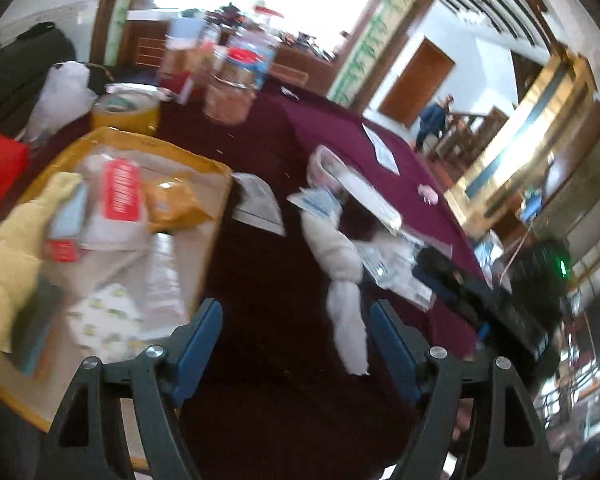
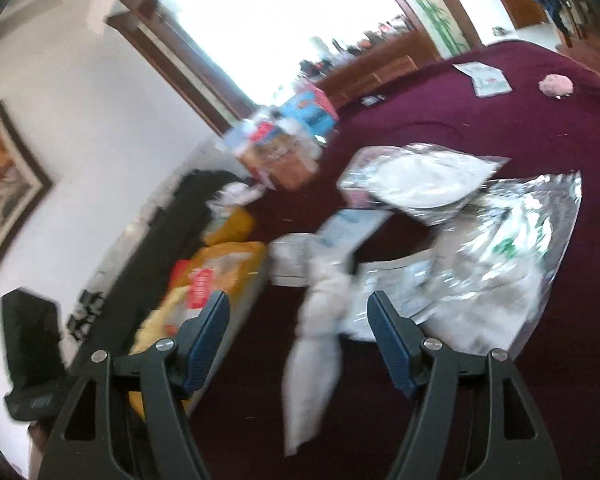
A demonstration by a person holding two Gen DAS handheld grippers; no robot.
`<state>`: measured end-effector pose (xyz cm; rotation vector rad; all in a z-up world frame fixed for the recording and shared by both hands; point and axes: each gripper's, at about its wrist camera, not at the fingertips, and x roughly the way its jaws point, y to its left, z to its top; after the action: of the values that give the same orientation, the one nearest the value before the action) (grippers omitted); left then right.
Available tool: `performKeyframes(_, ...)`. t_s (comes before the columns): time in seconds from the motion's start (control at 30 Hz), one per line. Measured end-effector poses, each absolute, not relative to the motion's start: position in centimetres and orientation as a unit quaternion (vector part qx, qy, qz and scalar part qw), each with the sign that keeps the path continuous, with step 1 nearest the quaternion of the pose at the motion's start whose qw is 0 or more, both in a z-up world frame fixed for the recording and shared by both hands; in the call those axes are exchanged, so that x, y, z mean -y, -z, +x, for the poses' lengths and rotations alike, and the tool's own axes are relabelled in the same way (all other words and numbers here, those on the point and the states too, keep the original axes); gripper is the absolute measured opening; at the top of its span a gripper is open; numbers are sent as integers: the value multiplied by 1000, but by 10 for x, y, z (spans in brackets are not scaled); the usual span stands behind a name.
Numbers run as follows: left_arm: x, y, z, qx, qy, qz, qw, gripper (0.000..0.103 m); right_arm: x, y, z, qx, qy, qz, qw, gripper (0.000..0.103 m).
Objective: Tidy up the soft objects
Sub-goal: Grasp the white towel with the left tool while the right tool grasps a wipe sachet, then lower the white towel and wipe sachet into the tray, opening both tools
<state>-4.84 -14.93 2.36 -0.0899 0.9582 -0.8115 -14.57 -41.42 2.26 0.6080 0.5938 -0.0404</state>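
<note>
A knotted white cloth (image 1: pixel 342 276) lies on the maroon tablecloth (image 1: pixel 268 184), stretching toward the camera. It also shows in the right wrist view (image 2: pixel 318 320). My left gripper (image 1: pixel 296 340) is open and empty, with the cloth's tail just inside its right finger. My right gripper (image 2: pixel 298 336) is open and empty, and the cloth lies between its fingers. A yellow tray (image 1: pixel 216 168) at left holds a yellow towel (image 1: pixel 16 236), packets and tissue packs. The tray also shows in the right wrist view (image 2: pixel 236 252). Both views are blurred.
Clear plastic packets (image 2: pixel 432 184) and a silver foil bag (image 2: pixel 512 240) lie right of the cloth. Jars and boxes (image 1: pixel 228 72) and a tape roll (image 1: pixel 126 110) stand at the back. A small pink thing (image 2: pixel 556 85) and a paper (image 2: pixel 486 76) lie far off.
</note>
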Motion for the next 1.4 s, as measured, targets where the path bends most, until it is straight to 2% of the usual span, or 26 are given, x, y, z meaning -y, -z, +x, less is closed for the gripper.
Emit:
performKeyframes(0.2,172,-14,-61,-461,382,-9,801,80,444,9,-115,-340,66,276,897,70)
performKeyframes(0.27,174,-10,-62,-464,376,-3,802,80,445,18,-113,-346,74,278,893,55)
performKeyframes(0.53,192,0,-52,-478,365,8,799,80,443,27,-99,-366,56,283,885,50)
performKeyframes(0.7,207,1,-50,-478,371,17,796,80,423,24,-84,-394,100,187,894,38)
performKeyframes(0.77,215,2,-48,-479,371,25,795,80,424,24,-84,-397,113,182,893,23)
performKeyframes(0.8,218,3,-48,-479,372,30,794,80,428,25,-86,-394,111,189,892,22)
performKeyframes(0.87,227,6,-46,-480,371,43,794,80,429,22,-90,-384,108,194,896,11)
performKeyframes(0.93,236,9,-44,-480,373,51,793,80,429,18,-93,-372,108,191,902,4)
performKeyframes(1.1,265,19,-36,-480,379,80,787,80,438,12,-102,-342,106,218,908,3)
performKeyframes(1.13,271,22,-34,-476,379,87,789,75,440,11,-104,-336,106,223,909,3)
performKeyframes(1.17,279,26,-32,-476,377,99,788,66,441,11,-106,-332,106,227,910,3)
performKeyframes(1.2,286,31,-31,-480,373,111,786,49,442,10,-106,-329,107,230,910,3)
performKeyframes(1.3,291,42,-27,-500,381,111,770,29,444,7,-109,-315,90,247,912,3)
performKeyframes(1.4,281,40,-37,-489,380,116,777,24,443,4,-111,-302,72,255,916,3)
